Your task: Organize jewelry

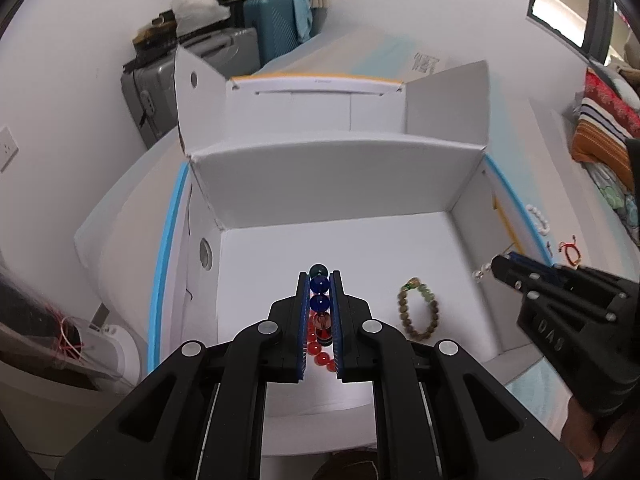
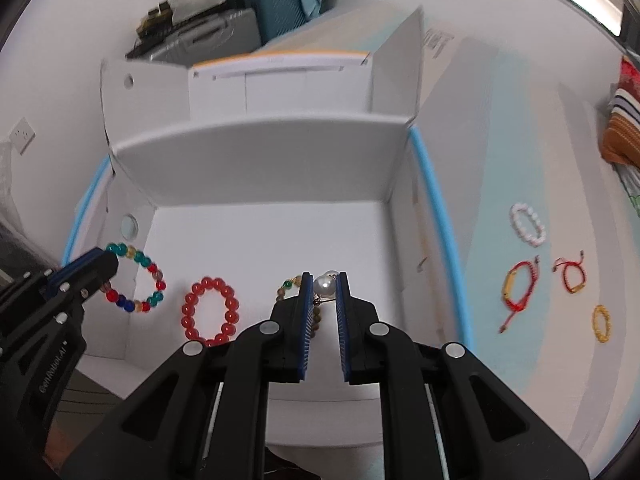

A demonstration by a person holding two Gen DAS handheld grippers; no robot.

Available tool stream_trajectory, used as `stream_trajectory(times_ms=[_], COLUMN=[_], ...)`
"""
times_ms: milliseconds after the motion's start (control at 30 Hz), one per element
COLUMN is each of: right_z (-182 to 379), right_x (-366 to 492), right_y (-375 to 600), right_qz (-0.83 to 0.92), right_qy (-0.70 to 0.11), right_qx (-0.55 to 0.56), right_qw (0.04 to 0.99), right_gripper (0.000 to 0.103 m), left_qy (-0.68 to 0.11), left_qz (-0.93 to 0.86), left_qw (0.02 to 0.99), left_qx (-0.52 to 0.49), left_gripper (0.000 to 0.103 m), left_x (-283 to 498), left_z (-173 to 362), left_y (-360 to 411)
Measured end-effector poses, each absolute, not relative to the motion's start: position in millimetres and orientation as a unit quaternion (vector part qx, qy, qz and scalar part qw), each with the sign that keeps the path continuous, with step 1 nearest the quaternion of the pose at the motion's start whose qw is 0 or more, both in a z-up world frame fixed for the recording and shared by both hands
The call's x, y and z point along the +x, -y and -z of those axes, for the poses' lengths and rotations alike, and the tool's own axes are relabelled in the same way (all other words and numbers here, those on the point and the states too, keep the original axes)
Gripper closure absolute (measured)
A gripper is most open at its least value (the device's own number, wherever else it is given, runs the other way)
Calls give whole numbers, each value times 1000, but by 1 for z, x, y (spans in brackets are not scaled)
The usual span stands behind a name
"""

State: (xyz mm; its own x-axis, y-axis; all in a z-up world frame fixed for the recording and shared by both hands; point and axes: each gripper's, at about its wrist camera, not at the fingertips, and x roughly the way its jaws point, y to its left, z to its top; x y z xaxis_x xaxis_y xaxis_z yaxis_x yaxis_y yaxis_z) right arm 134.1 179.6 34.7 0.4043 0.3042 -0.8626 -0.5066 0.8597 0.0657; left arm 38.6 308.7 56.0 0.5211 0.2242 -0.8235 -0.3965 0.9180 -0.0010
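both pinching: left hand-held gripper multicolour bracelet, right hand-held gripper pearl piece.

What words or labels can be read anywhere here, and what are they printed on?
"DAS": raised letters on the body of the right hand-held gripper, seen from the left wrist camera.
"GenRobot.AI": white print on the body of the left hand-held gripper, seen from the right wrist camera.
Small print on the white box's far lid edge: too small to read.
Dark printed mark on the surface behind the box: too blurred to read.
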Motion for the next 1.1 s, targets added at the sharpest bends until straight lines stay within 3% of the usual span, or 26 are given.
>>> stream_trajectory(times_ms=[367,767,900,1100], right_z=[12,15,2,-31], right_x=[142,142,132,125], right_y=[-197,-199,-192,-166], right_qz=[-232,-233,-238,-238], right_qy=[-534,-537,-522,-488], right_qx=[-122,-122,-116,-89], right_qw=[804,802,811,835], right_gripper=[92,90,72,46], left_qy=[-486,-484,-473,-455], left_qz=[-184,-188,-192,-183], left_qw=[848,848,855,867], left_qx=[-103,-103,-92,-94], left_gripper=[94,92,88,63], left_x=[50,49,44,39], left_z=[-16,-14,-22,-39], left_y=[-323,-322,-315,-297])
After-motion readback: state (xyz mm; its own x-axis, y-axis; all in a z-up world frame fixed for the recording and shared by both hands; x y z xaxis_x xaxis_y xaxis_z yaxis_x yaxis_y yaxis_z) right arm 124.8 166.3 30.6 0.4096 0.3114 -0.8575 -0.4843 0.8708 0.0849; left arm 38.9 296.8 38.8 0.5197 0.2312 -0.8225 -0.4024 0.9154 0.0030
